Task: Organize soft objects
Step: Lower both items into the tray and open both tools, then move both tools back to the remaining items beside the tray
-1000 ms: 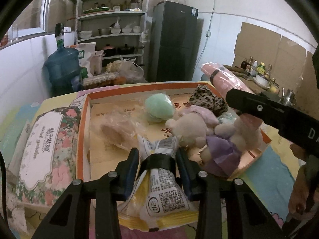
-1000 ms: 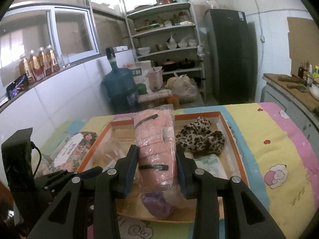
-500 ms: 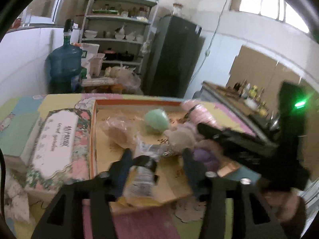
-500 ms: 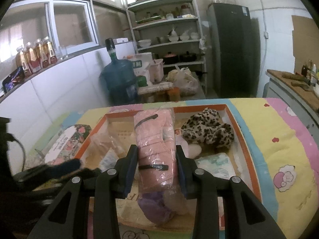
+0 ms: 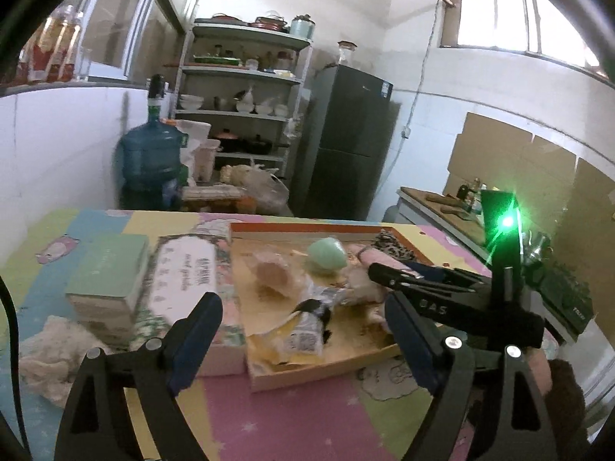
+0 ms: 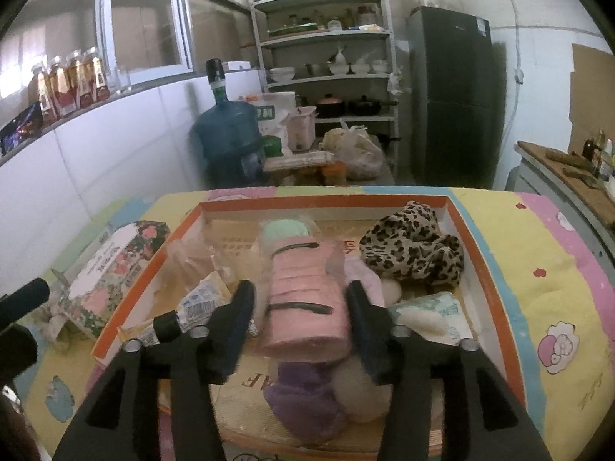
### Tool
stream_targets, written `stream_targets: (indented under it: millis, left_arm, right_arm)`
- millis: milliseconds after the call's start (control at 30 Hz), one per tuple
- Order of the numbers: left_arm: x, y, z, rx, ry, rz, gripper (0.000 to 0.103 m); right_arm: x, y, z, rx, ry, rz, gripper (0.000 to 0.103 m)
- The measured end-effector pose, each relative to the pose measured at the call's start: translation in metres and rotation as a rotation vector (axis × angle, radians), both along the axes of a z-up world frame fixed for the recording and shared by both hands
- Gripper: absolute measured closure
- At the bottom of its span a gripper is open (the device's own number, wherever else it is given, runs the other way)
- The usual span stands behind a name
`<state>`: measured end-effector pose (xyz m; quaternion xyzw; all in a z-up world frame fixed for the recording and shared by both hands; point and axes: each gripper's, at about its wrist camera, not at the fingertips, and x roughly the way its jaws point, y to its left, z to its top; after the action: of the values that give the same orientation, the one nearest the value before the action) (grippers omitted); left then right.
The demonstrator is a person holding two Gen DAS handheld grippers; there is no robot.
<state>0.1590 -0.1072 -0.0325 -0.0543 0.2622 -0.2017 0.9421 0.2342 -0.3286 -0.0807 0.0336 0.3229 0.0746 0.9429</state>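
Observation:
The orange-rimmed cardboard box [image 5: 307,226] holds the soft things. My left gripper [image 5: 300,303] hovers in front of the box's near edge, jaws opening to their widest, with nothing between them. A yellow-and-white snack packet [image 5: 303,334] lies loose in the box below it. My right gripper [image 6: 300,296] is over the box, jaws opening. A pink bagged roll [image 6: 303,299] lies between its fingers, resting on a plush toy in purple [image 6: 303,395]; the pads stand just off the roll. A green ball [image 6: 284,230] and a leopard-print cloth [image 6: 415,246] lie further back.
A floral box [image 5: 188,269] and a green box [image 5: 107,269] sit left of the cardboard box, with a crumpled white cloth [image 5: 50,345] nearer me. A tissue pack [image 6: 430,315] lies in the box at the right. Beyond the table are a water jug, shelves and a fridge.
My left gripper let go of the snack packet, opened wide and drew back and up; the packet now lies in the box. My right gripper's jaws spread apart off the pink roll.

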Motion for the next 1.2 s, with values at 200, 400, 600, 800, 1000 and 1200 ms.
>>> stream_targets:
  millis: [200, 400, 600, 800, 1000, 1200]
  left_arm:
    - [-0.011, 0.022, 0.005, -0.004, -0.023, 0.012, 0.016]
    - [-0.022, 0.054, 0.012, -0.028, -0.05, 0.05, 0.016]
    - [-0.037, 0.101, 0.018, -0.045, -0.066, 0.122, 0.016]
    - [-0.052, 0.161, 0.019, -0.08, -0.073, 0.222, 0.016]
    - [-0.061, 0.207, 0.012, -0.045, -0.058, 0.205, 0.016]
    - [-0.059, 0.239, 0.005, -0.054, -0.033, 0.175, 0.016]
  right_arm:
    - [-0.018, 0.003, 0.011, 0.005, -0.043, -0.027, 0.038]
    - [-0.055, 0.011, 0.03, 0.058, -0.107, -0.05, 0.038]
    - [-0.098, 0.056, 0.044, 0.108, -0.16, 0.002, 0.037]
    - [-0.126, 0.123, 0.032, 0.204, -0.141, 0.131, 0.032]
    - [-0.121, 0.186, 0.01, 0.184, -0.05, 0.255, 0.032]
    - [-0.09, 0.232, -0.008, 0.169, 0.044, 0.322, 0.032]
